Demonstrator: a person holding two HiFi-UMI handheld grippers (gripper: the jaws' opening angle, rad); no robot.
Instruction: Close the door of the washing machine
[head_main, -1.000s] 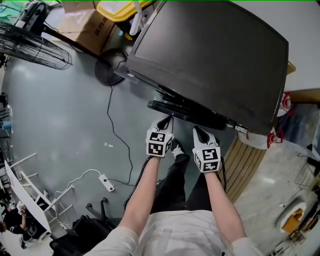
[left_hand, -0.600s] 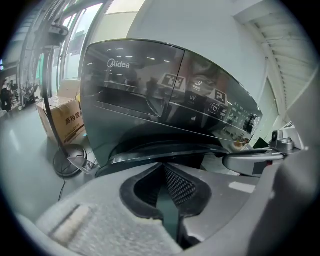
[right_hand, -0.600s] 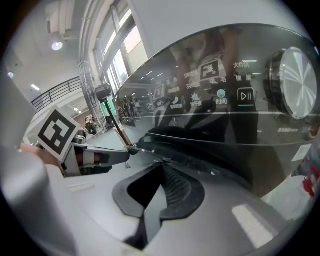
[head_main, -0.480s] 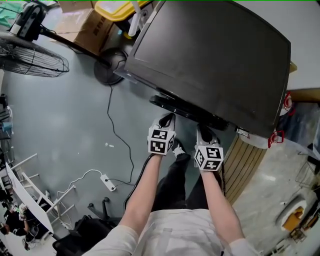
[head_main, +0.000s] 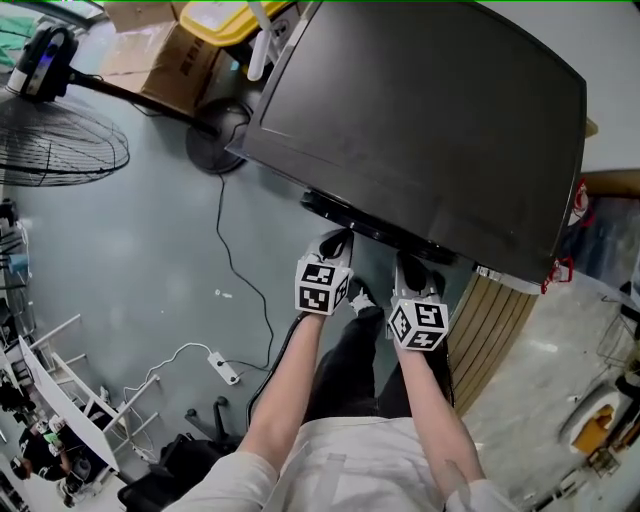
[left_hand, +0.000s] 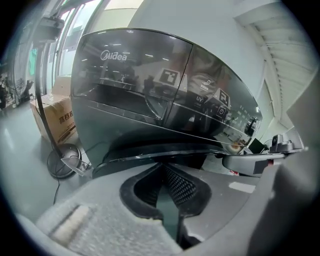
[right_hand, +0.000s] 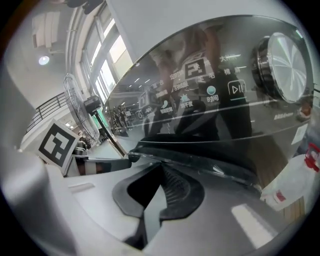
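Note:
A dark-fronted washing machine (head_main: 420, 110) fills the top of the head view. Its round door (head_main: 375, 225) stands slightly out from the front, low down. My left gripper (head_main: 338, 240) is shut and empty, tips at the door's outer face. In the left gripper view the door's rim (left_hand: 165, 150) runs just past the closed jaws. My right gripper (head_main: 408, 265) is also shut and empty, tips against the door further right. In the right gripper view the door edge (right_hand: 200, 162) lies beyond the tips, under the control panel and its dial (right_hand: 282, 62).
A standing fan (head_main: 60, 140) and its round base (head_main: 215, 140) are at the left, with cardboard boxes (head_main: 165, 60) behind. A cable and power strip (head_main: 225, 372) lie on the grey floor. A slatted wooden panel (head_main: 490, 320) stands at the right. My legs (head_main: 350, 350) are below the grippers.
The right gripper has rolled, its marker cube now tilted. The left gripper has edged slightly toward the door. Both stay shut at the door.

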